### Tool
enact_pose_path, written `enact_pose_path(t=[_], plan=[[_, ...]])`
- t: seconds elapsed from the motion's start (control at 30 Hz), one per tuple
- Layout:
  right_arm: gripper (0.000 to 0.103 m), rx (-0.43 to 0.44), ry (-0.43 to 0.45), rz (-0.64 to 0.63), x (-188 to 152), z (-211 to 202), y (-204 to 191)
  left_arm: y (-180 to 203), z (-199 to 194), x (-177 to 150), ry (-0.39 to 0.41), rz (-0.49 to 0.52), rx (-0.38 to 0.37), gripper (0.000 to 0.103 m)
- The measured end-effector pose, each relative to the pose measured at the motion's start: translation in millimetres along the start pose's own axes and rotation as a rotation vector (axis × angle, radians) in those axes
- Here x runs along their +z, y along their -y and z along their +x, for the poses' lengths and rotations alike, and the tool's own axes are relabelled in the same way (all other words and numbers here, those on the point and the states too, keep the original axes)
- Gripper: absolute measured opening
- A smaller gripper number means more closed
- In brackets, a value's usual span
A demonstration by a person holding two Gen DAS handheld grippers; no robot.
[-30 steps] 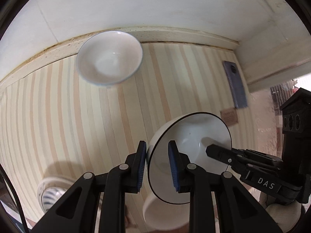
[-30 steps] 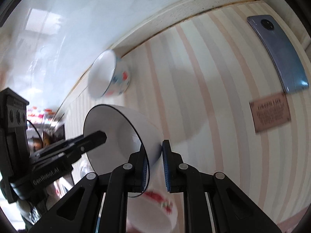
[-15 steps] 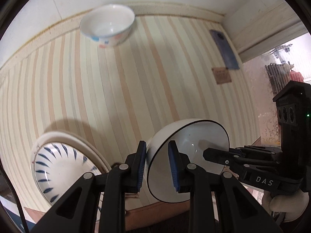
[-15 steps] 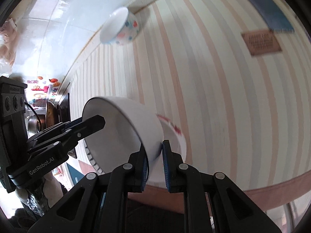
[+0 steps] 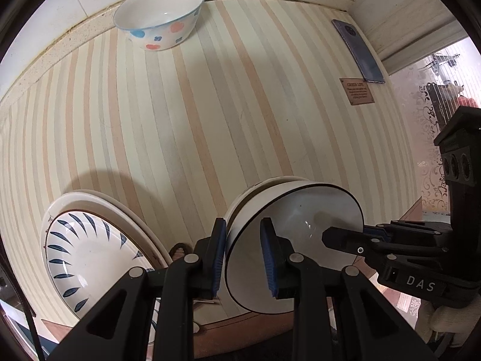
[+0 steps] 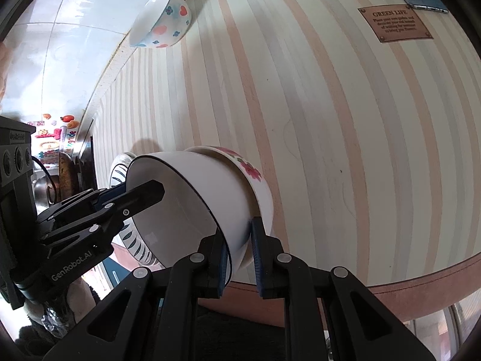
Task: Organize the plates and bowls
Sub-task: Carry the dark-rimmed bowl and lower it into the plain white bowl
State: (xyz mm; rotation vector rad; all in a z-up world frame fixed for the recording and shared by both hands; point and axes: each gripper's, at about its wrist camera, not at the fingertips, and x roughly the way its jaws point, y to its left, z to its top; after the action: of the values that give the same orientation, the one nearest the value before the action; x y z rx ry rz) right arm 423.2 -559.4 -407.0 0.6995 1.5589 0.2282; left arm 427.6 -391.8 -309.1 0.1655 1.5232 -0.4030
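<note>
Black-rimmed white bowl [image 5: 296, 225] held by both tongs at once — left tongs [image 5: 243, 255] clenched on its near-left rim, one pad inside, one outside; right tongs [image 6: 239, 248] gripping the opposite wall the same way, rim between the blue pads. Right tongs show in the left wrist view too, one finger reaching into the bowl. Bowl tilted, sitting nested in a floral bowl [image 6: 255, 177] with pink flowers at the near edge of the striped tabletop [image 5: 210, 120]; whether fully seated, cannot tell. Just left of it — a blue-leaf plate [image 5: 90, 249] on top of a plain plate [image 5: 99, 198]. Heart-and-flower bowl [image 5: 159, 15] upright at the far edge against the wall, well apart. Phone [image 5: 357, 51] and brown label [image 5: 356, 91] lie at far right.
</note>
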Motion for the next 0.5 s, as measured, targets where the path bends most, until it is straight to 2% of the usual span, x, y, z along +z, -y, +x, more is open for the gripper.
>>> enact_pose_path(t=[0.2,0.5], plan=[[0.019,-0.045,-0.022,-0.035,2.5,2.0,-11.5,1.7,7.6,-2.2,-0.019,0.006,0.01,0.021],[0.019,-0.173,-0.039,-0.133,8.3,-3.5,-31.2,5.7,14.3,-5.3,-0.048,-0.004,-0.012,0.021]])
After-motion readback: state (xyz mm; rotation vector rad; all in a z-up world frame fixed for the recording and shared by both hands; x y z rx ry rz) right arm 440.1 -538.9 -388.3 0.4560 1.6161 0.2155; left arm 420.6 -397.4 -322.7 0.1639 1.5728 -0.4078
